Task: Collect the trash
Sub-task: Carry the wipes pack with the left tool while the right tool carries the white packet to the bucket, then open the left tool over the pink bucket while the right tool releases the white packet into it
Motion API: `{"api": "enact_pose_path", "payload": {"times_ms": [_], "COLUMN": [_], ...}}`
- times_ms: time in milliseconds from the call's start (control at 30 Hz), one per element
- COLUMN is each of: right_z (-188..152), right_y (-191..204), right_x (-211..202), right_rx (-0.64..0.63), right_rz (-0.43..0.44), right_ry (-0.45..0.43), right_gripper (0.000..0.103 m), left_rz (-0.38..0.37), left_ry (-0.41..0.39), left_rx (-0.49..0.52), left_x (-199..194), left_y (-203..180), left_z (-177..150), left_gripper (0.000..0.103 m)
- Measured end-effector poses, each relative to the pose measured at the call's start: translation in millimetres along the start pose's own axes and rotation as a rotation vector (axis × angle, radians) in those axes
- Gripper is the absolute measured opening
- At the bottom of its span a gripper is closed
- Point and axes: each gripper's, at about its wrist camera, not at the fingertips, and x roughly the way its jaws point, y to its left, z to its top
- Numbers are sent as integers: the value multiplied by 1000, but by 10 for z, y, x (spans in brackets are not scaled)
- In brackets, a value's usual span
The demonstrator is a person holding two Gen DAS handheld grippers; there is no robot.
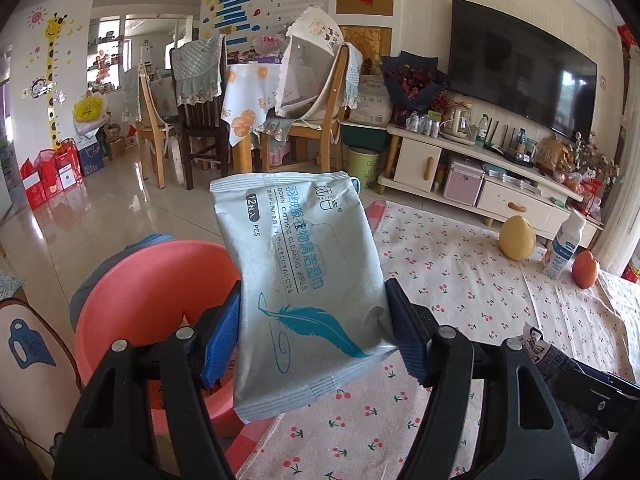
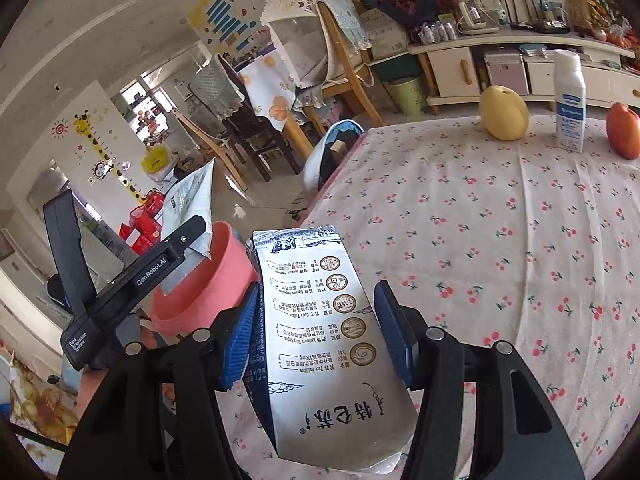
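My left gripper (image 1: 316, 312) is shut on a pale blue wet-wipes packet (image 1: 304, 280) with a teal feather print, held upright past the table's left edge. A pink bin (image 1: 152, 292) stands just left of and below it. My right gripper (image 2: 318, 308) is shut on a silver and dark blue milk carton (image 2: 324, 340), lifted over the cherry-print tablecloth (image 2: 500, 240). In the right wrist view the left gripper (image 2: 188, 236) holds the wipes packet (image 2: 192, 200) over the pink bin (image 2: 200, 292). The carton's top (image 1: 532, 340) shows at lower right in the left wrist view.
A yellow pear-like fruit (image 2: 504, 114), a white bottle (image 2: 570, 100) and a red-orange fruit (image 2: 624, 130) stand at the table's far side. Wooden chairs (image 1: 320, 112), a dining table, a green bin (image 1: 362, 166) and a TV cabinet (image 1: 480, 168) lie beyond. A blue-rimmed bag (image 2: 332, 152) sits by the table's corner.
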Motion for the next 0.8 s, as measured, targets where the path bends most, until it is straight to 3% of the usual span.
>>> {"api": "enact_pose_path", "payload": {"times_ms": [233,500,800], "right_z": [263,427,408], "right_y": [546,1204,1493], "right_x": [420,1042,1721], "right_rx": [-62,-109,-87], "right_rz": [80,180,214], "right_ry": [18,55,118], "right_gripper": [58,58,60], "left_rz": [51,53,43], "left_ry": [17,108,194], "left_rx": [-152,-431,-591], "left_x": [75,283,518], "left_y": [584,1400,1797], "left_z": [99,37,-123], "left_gripper": [69,69,73]}}
